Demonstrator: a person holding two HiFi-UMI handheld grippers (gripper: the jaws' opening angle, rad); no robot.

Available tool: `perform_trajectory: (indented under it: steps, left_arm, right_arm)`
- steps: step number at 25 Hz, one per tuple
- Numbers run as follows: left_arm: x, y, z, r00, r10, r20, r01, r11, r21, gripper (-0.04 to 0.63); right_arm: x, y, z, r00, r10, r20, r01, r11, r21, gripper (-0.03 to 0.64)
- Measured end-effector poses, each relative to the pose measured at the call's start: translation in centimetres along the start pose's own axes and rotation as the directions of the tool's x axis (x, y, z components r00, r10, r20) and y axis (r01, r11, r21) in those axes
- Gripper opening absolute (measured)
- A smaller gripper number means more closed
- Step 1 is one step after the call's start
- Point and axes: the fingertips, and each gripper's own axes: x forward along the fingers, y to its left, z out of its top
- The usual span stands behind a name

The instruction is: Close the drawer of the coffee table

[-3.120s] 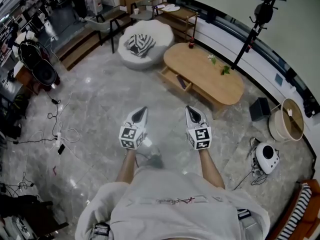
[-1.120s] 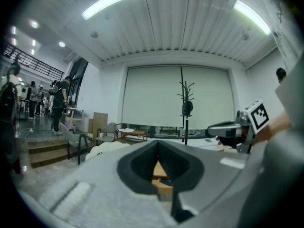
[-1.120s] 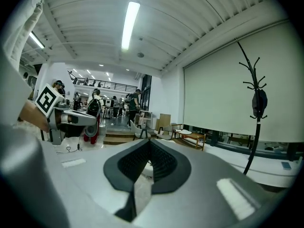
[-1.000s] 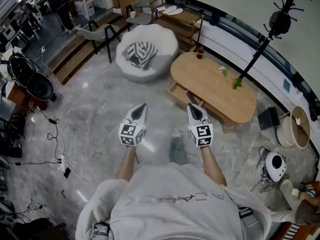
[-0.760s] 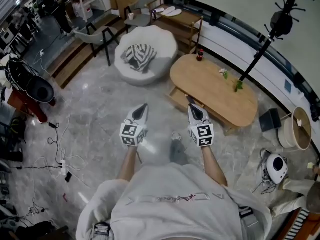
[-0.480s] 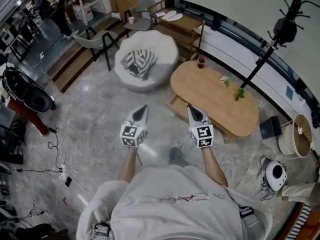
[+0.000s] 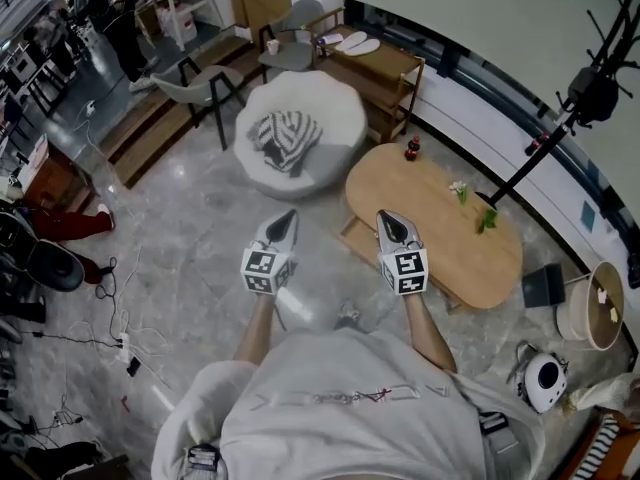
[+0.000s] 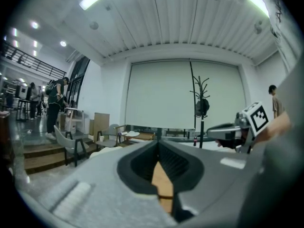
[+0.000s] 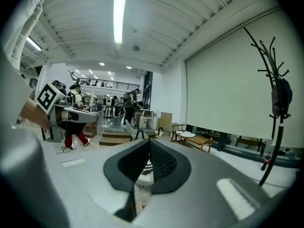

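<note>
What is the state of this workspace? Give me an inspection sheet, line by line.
Surface: oval wooden coffee table on a grey stone floor.
Job's things: drawer stands pulled out of the table, untouched.
Clutter: bottle, small flowers and green sprig on the tabletop; striped cloth on the white pouf.
Grippers: left gripper and right gripper both shut, empty, in the air.
Cables: loose cables on the floor at left.
Surroundings: coat stand, grey chair, person at the back.

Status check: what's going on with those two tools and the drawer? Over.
Shut and empty: left tool, right tool. The drawer open, not yet reached. Nothing blocking.
</note>
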Motion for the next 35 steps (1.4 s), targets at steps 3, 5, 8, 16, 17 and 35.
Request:
perform_trajectory:
  steps: [3, 5, 8, 16, 17, 35]
  left_arm:
    - [2.8, 1.4, 0.7, 1.0, 0.015, 0.0, -0.015, 1.0, 0.002, -0.002]
    - [4.6, 2.1, 1.1, 1.0, 0.026, 0.003, -0.026, 1.0, 0.0, -0.002]
    - [7.0, 3.1, 1.5, 0.999, 0.041, 0.008, -0.041, 0.999, -0.001, -0.002]
    - [12.1, 5.8, 1.6, 0.996, 0.092, 0.006, -0.092, 0.996, -0.014, -0.002]
    - [12.6, 6.0, 1.5, 0.995, 0.097, 0.006, -0.097, 0.995, -0.015, -0.002]
    - [16.2, 5.9, -0.2, 0.994, 0.084, -0.07, -0.085, 0.996, -0.014, -0.002]
  right_arm:
    - [2.9, -1.9, 0.5, 1.0, 0.018, 0.003, -0.018, 1.0, -0.005, 0.005]
    - [4.7, -3.3, 0.9, 1.0, 0.027, 0.005, -0.027, 1.0, -0.007, 0.005]
    - [7.1, -4.9, 1.2, 0.999, 0.042, 0.012, -0.042, 0.999, -0.007, 0.005]
    - [12.6, -8.8, 1.2, 0.997, 0.081, 0.016, -0.08, 0.997, -0.013, 0.005]
    - [13.1, -9.3, 1.1, 0.996, 0.084, 0.017, -0.083, 0.996, -0.013, 0.005]
    - [15.3, -11.0, -0.7, 0.996, 0.089, -0.003, -0.089, 0.995, 0.045, 0.005]
